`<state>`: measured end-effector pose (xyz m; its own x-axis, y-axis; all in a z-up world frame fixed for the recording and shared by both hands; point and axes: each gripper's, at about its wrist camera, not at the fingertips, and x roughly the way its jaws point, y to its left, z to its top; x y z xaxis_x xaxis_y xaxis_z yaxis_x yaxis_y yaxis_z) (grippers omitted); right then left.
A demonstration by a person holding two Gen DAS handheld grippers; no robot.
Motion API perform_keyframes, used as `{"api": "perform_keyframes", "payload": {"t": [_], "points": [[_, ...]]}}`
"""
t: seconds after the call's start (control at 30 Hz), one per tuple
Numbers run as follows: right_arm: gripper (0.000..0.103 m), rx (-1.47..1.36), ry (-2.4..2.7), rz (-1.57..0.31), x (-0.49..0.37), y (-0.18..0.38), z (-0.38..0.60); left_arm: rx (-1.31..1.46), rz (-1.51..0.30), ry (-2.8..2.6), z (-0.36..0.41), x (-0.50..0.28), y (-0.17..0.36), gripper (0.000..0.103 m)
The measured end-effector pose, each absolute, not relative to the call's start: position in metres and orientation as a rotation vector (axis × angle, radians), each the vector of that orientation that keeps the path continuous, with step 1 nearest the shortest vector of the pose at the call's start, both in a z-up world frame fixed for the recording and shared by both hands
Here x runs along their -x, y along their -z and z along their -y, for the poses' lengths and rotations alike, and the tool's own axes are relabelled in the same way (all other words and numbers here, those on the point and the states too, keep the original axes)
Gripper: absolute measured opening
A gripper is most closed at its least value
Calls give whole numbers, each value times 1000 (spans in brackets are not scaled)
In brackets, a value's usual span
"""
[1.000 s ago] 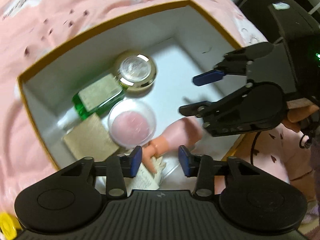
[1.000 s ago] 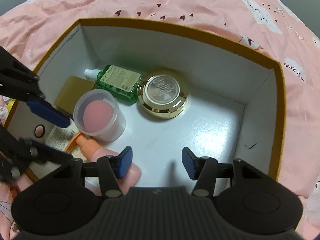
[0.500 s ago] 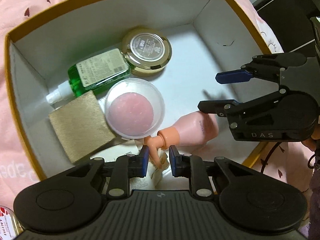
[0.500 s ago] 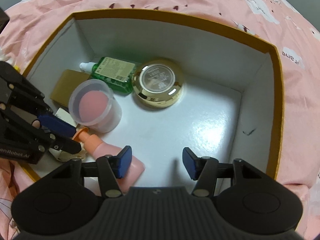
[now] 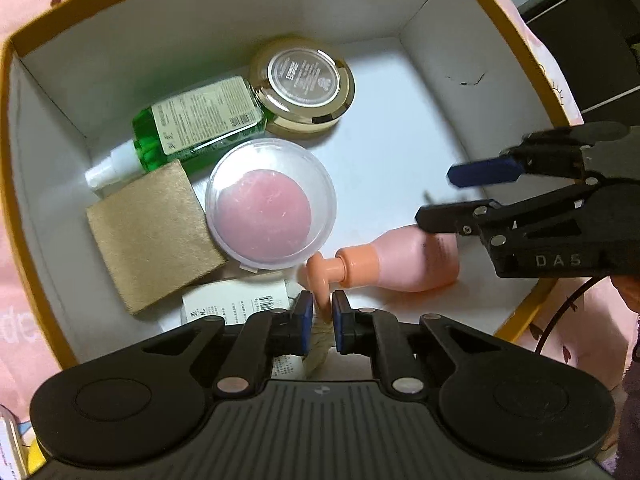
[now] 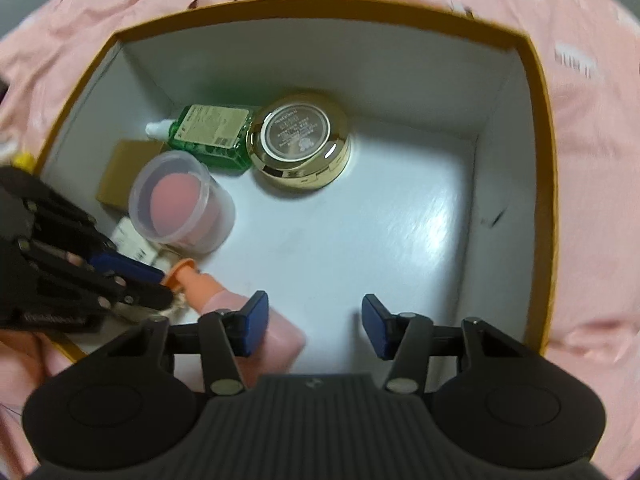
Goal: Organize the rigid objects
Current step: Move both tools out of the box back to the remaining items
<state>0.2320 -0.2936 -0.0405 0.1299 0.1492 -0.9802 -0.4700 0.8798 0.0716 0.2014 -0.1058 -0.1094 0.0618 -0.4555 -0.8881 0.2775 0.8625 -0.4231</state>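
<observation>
A white box with a yellow rim [image 5: 500, 4] holds a green bottle [image 5: 192, 128], a gold round jar [image 5: 304, 84], a clear cup with a pink sponge [image 5: 268, 204], a tan pad [image 5: 152, 220] and a white carton [image 5: 236, 304]. A pink pump bottle [image 5: 408, 260] lies on its side near the front. My left gripper [image 5: 322, 312] is shut on the bottle's orange pump nozzle. My right gripper [image 6: 314, 320] is open over the box floor [image 6: 360, 240], with its left finger above the pink bottle [image 6: 276, 336]. It also shows at the right of the left wrist view [image 5: 460, 192].
The box sits on a pink printed bedsheet [image 6: 600, 160]. Dark furniture [image 5: 592, 40] stands past the box's far right corner. A yellow object [image 6: 22, 158] lies outside the box's left wall.
My left gripper has closed from open onto the pump nozzle of the pink bottle. The right gripper has shifted a little toward the bottle and stays open.
</observation>
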Motion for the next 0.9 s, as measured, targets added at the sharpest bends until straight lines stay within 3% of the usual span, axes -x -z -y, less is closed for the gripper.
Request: {"api": "perform_keyframes", "payload": {"t": [0.1, 0.17, 0.63, 0.77, 0.9], "points": [[49, 196, -480, -1411, -233, 43, 295, 153, -1390, 561, 103, -198, 104, 16], [41, 171, -514, -1432, -229, 46, 291, 167, -1375, 563, 97, -195, 98, 16], [43, 323, -545, -1342, -210, 36, 261, 196, -1177, 474, 65, -160, 50, 30], [46, 413, -572, -1226, -193, 17, 242, 188, -1109, 422, 49, -147, 38, 30], [59, 463, -603, -1099, -175, -5, 223, 221, -1049, 382, 27, -133, 25, 31]]}}
